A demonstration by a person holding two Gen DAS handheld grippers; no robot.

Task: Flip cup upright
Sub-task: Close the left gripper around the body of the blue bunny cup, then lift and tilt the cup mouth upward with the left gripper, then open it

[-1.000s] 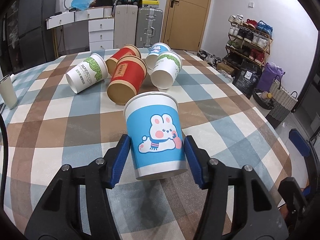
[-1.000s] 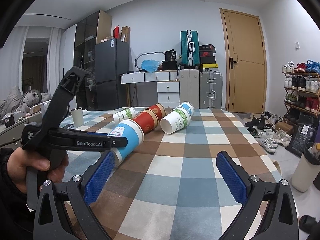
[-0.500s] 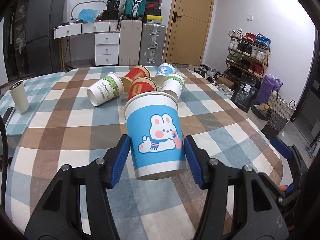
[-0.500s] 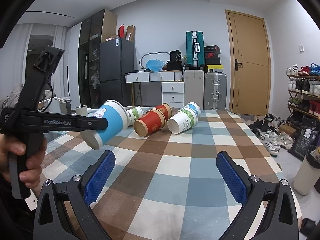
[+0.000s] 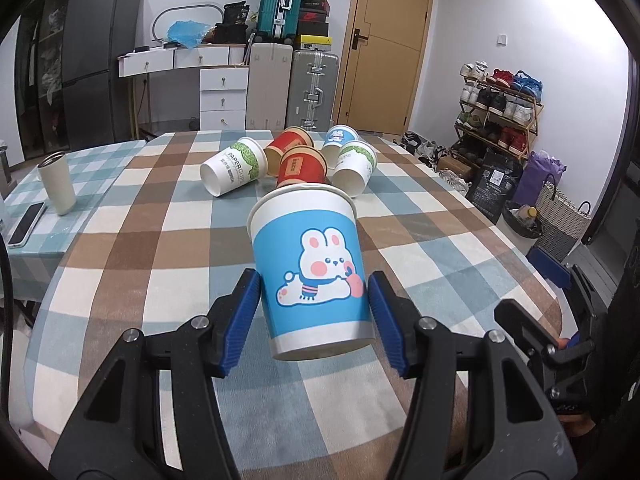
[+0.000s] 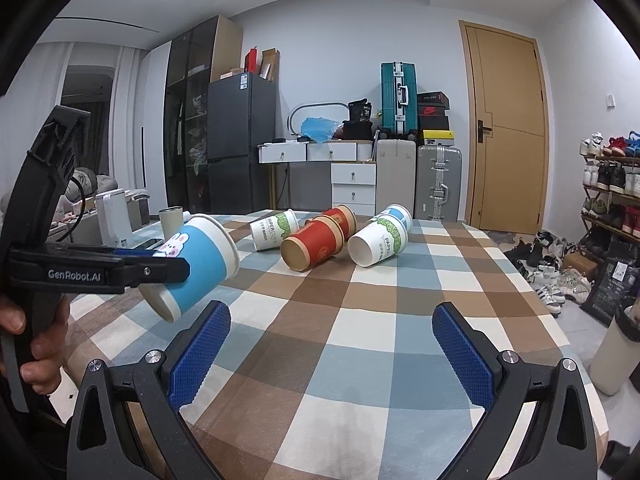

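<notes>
Left gripper (image 5: 314,312) clamped on the blue bunny cup (image 5: 310,268), blue pads on both sides of its lower body. Cup is off the table (image 5: 120,248), near the near-left edge, tilted, mouth pointing up and away toward the far edge. In the right wrist view the same cup (image 6: 196,264) hangs clear above the checked cloth, base down-left. Side of the left gripper reads "GenRobot.AI"; a hand (image 6: 36,344) is on its grip.

Far-left edge: beige tumbler (image 5: 57,182) upright, phone (image 5: 26,224) lying flat beside it. Can't tell what's in the tumbler.

Far centre cluster, all on their sides, touching or nearly so: white/green cup (image 5: 234,166) printed "PAPERCUPS", mouth facing near-left; two red cups (image 5: 300,162) with gold labels, text unreadable; second blue bunny cup (image 5: 340,140) behind; another white/green cup (image 5: 354,166), mouth facing near. Visible mouths look empty.

Open cloth between held cup and cluster, plus the whole near-right quarter of the table.

Right gripper (image 6: 330,344) wide open, nothing between the pads, hovering above the near edge, centre-right.
</notes>
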